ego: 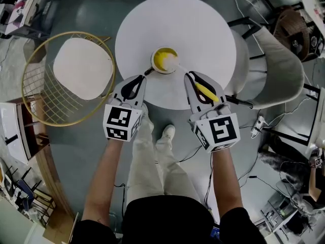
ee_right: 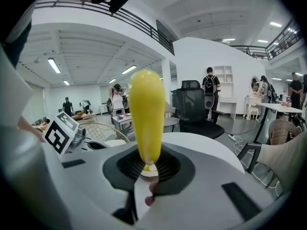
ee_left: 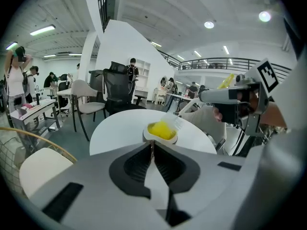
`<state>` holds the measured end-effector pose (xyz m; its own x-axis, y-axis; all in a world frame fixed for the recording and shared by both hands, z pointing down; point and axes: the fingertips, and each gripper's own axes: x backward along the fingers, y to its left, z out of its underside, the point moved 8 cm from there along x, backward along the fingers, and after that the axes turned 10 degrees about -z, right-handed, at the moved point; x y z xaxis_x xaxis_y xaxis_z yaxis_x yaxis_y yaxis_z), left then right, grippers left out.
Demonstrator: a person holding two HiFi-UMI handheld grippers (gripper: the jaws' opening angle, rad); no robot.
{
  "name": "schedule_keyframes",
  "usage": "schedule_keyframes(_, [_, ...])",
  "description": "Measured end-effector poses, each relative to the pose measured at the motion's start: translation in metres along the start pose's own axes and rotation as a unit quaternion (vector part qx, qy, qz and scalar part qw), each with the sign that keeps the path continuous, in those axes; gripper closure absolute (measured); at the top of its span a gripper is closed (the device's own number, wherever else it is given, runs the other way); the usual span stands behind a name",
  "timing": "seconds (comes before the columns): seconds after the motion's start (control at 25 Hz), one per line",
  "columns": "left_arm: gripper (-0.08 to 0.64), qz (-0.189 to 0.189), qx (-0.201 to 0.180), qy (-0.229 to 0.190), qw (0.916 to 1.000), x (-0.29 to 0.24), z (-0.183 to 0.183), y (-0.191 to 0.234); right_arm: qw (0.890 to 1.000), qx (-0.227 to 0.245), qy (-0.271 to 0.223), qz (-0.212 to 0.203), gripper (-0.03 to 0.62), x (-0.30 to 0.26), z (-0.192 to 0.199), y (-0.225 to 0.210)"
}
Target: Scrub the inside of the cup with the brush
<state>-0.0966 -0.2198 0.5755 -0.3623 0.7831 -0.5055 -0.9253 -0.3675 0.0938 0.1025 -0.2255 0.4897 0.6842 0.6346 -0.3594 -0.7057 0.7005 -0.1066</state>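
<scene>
- Room: an open, white-walled hall with ceiling lights, a railed mezzanine (ee_left: 225, 61), desks, dark office chairs and several people standing far back.
- Floor (ego: 91, 14): smooth grey, with cables trailing at the right.
- Table (ego: 188, 29): round, plain white top, bare apart from the cup.
- Wire chair (ego: 35, 105): gold frame with a pale seat, left of the table and apart from it.
- Padded chair (ego: 282, 70): light grey, drawn up against the table's right edge.
- Right gripper (ego: 189, 75): jaws clamped on the brush's yellow handle.
- Left gripper (ego: 143, 77): jaws drawn almost together at the cup's near side, apparently pinching its thin dark handle.
- Brush (ego: 205, 91): its pale bristle end reaches into the cup.
- Cup (ego: 163, 60): upright near the table's front edge, yellow inside.
</scene>
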Motion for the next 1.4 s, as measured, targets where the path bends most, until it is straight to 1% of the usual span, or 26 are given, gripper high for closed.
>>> schedule_keyframes(0.24, [0.536,0.002,0.003,-0.002,1.0000,-0.004,0.007,0.005,1.000,0.003,0.007,-0.001,0.543,-0.003,0.003,0.001])
schedule_keyframes(0.36, [0.535,-0.001,-0.005,-0.005,1.0000,-0.008,0.009,0.007,1.000,0.006,0.010,-0.003,0.545,-0.002,0.004,0.002])
schedule_keyframes(0.44, [0.533,-0.004,-0.018,-0.003,0.9998,-0.012,0.010,0.006,1.000,0.006,0.011,-0.004,0.543,-0.002,0.004,0.002])
schedule_keyframes(0.56, [0.513,-0.008,-0.055,0.003,0.9985,-0.017,0.011,0.005,1.000,0.007,0.014,-0.004,0.543,-0.001,0.004,0.002])
schedule_keyframes(0.64, [0.472,-0.002,-0.075,0.007,0.9972,-0.021,0.013,0.003,1.000,0.006,0.014,-0.005,0.543,-0.001,0.005,0.002])
schedule_keyframes(0.72, [0.425,0.010,-0.083,0.012,0.9964,-0.026,0.014,0.000,1.000,0.006,0.014,-0.004,0.543,0.000,0.005,0.001])
schedule_keyframes(0.76, [0.414,0.015,-0.085,0.015,0.9962,-0.029,0.015,-0.002,1.000,0.006,0.014,-0.004,0.543,0.000,0.006,0.000])
schedule_keyframes(1.0, [0.410,0.016,-0.104,0.027,0.9940,-0.043,0.012,-0.004,1.000,0.001,0.015,-0.001,0.543,0.002,0.006,-0.005])
schedule_keyframes(1.16, [0.410,0.020,-0.110,0.036,0.9931,-0.051,0.012,-0.004,1.000,0.000,0.015,-0.002,0.543,0.001,0.006,-0.006])
schedule_keyframes(1.4, [0.410,0.015,-0.122,0.038,0.9917,-0.055,0.013,-0.005,1.000,0.000,0.015,-0.002,0.543,0.001,0.006,-0.008])
